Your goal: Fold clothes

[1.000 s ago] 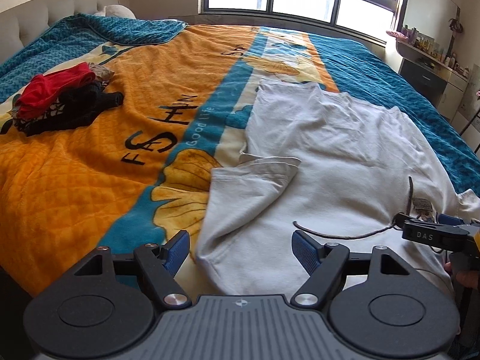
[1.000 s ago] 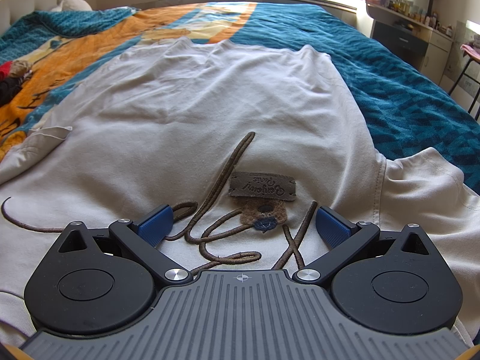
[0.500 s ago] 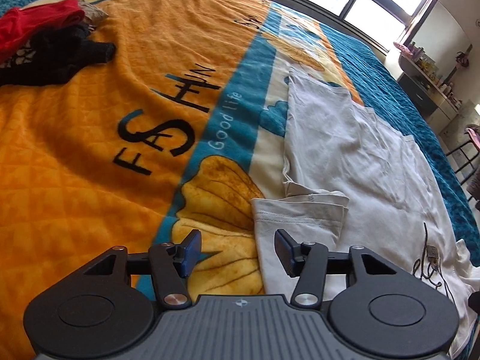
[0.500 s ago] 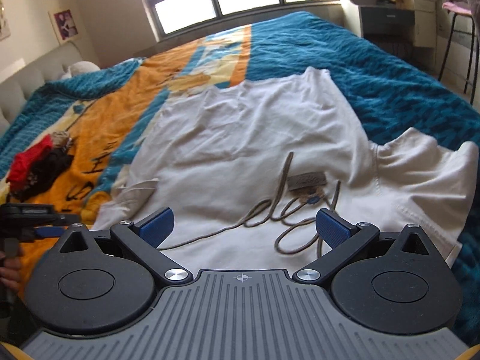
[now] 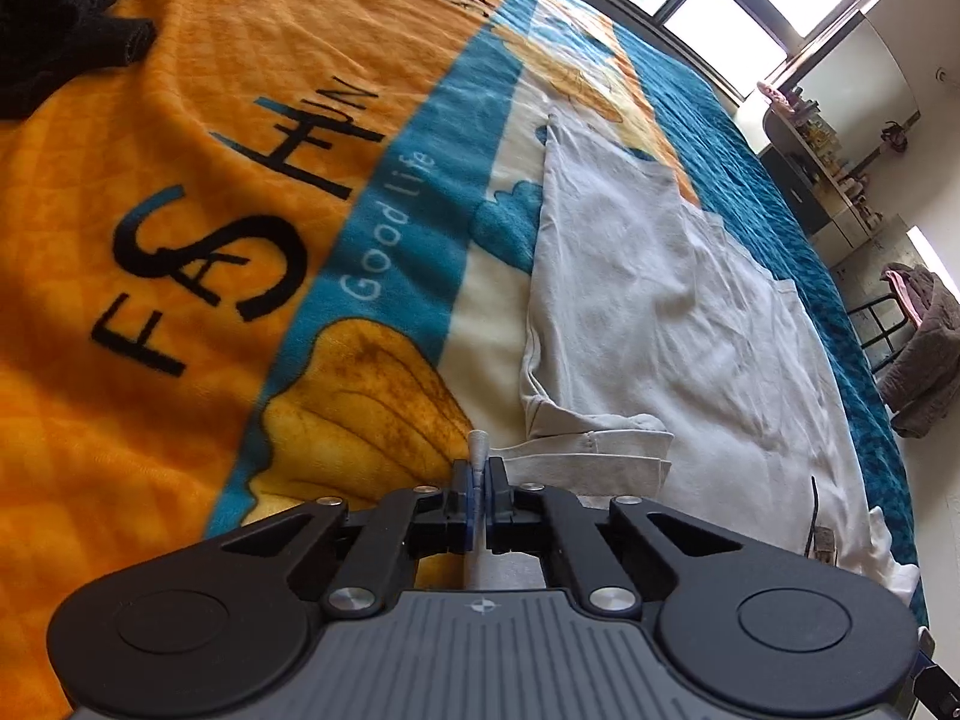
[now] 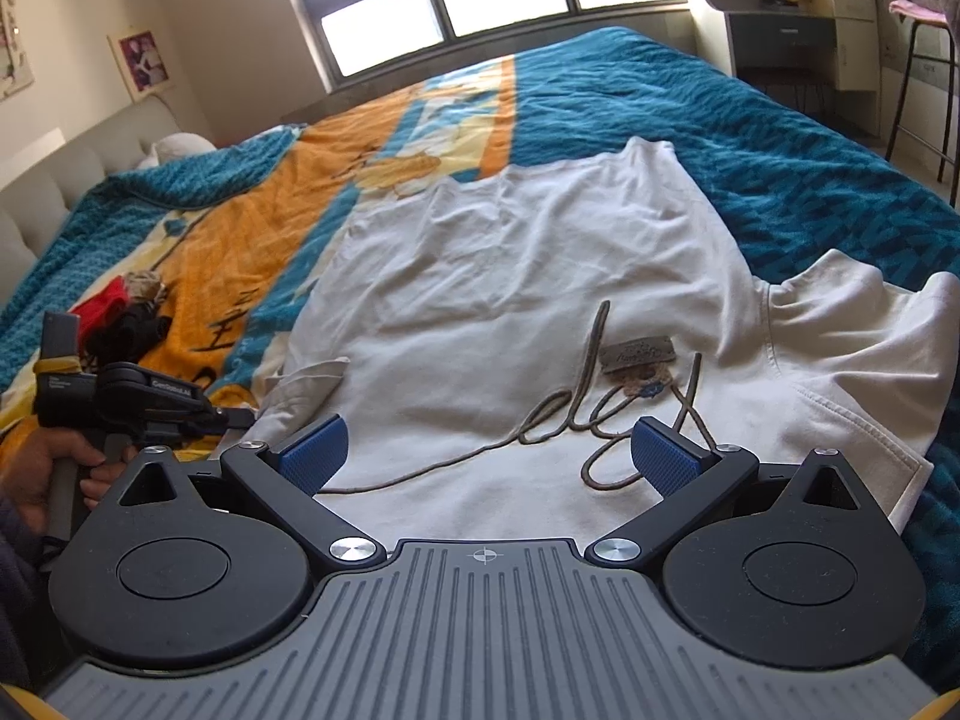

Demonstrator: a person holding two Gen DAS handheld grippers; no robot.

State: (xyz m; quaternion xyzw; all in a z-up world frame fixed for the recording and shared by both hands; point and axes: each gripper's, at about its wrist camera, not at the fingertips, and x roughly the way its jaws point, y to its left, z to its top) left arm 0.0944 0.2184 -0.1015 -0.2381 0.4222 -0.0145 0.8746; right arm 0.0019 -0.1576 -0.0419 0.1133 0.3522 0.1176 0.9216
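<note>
A white T-shirt (image 6: 510,276) with brown cord lettering (image 6: 576,414) and a small patch lies flat on the bed, also seen in the left wrist view (image 5: 678,324). Its left sleeve (image 5: 600,450) is folded inward. My left gripper (image 5: 478,489) is shut on the edge of that sleeve, with a pinch of white cloth sticking up between the pads. It also shows in the right wrist view (image 6: 240,417), at the sleeve. My right gripper (image 6: 489,456) is open and empty above the shirt's chest, near the lettering. The right sleeve (image 6: 858,360) lies spread out.
The bed carries an orange, teal and blue blanket (image 5: 180,240). A pile of red and black clothes (image 6: 126,318) lies at the left. A dresser (image 6: 792,42) and a stool stand past the bed's right side.
My left gripper has moved to the shirt's left sleeve and shut on its edge. My right gripper has pulled back and up from the lettering and stays open.
</note>
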